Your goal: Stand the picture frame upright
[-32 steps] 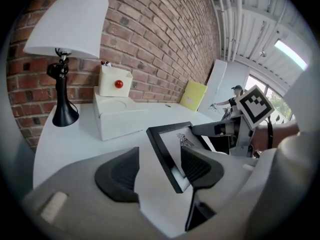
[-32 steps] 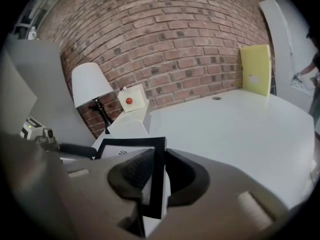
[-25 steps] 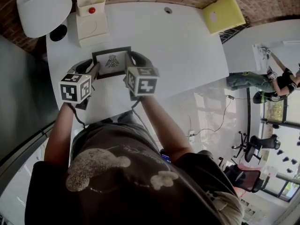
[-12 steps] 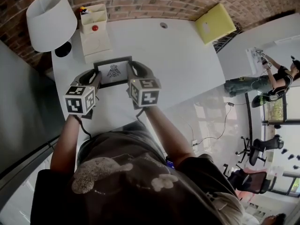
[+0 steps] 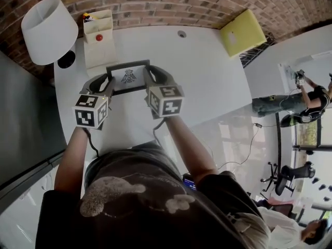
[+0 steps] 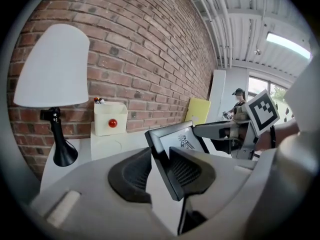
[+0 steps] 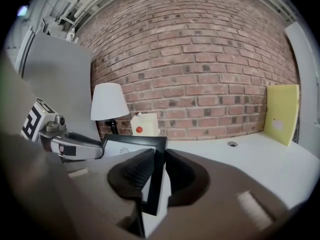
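**Frame clamped at both sides, lower edge out of sight**

I could not tell whether the picture frame's lower edge touched the white table. The grippers covered its side edges in the head view, and its back did not show. The left gripper had its jaws closed on the frame's left edge, pads front and back. The right gripper pinched the right edge likewise (a narrow gap, filled by black moulding). The frame sat between them, face tilted toward me, just before the white box.
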A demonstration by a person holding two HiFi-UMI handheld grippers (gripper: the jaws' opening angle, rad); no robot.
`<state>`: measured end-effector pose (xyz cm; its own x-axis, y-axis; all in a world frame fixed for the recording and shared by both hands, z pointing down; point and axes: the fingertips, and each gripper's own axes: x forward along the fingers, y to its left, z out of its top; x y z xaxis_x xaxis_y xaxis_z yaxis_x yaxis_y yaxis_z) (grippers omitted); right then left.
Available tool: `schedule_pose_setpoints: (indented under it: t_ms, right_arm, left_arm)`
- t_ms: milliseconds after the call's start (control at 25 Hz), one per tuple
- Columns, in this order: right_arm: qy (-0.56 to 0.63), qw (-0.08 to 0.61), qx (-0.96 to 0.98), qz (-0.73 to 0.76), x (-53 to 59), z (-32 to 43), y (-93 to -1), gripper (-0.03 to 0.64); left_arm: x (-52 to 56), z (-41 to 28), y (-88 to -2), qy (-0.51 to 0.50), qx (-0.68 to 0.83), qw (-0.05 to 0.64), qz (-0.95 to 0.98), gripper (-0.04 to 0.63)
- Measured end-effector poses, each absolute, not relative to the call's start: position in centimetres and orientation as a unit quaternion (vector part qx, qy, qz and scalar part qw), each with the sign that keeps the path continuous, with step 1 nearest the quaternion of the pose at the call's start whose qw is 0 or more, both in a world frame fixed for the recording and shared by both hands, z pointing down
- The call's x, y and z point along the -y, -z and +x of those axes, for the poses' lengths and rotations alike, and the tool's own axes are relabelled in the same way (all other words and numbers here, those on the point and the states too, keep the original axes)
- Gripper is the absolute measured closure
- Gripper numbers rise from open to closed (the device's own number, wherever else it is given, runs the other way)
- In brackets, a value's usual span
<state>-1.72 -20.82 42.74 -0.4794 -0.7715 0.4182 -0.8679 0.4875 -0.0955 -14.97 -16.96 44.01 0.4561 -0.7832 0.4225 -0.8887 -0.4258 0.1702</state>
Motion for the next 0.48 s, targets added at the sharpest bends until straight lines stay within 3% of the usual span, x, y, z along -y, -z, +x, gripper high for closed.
schedule_pose_setpoints:
  t_ms: [480]
  right_arm:
    - [-0.113, 0.156, 0.894, 0.403, 30.0, 3.8, -41.9, 0.535]
  left_arm:
    - [24.8, -8.6, -42.6, -0.158, 0.562, 0.102, 0.805, 0.468]
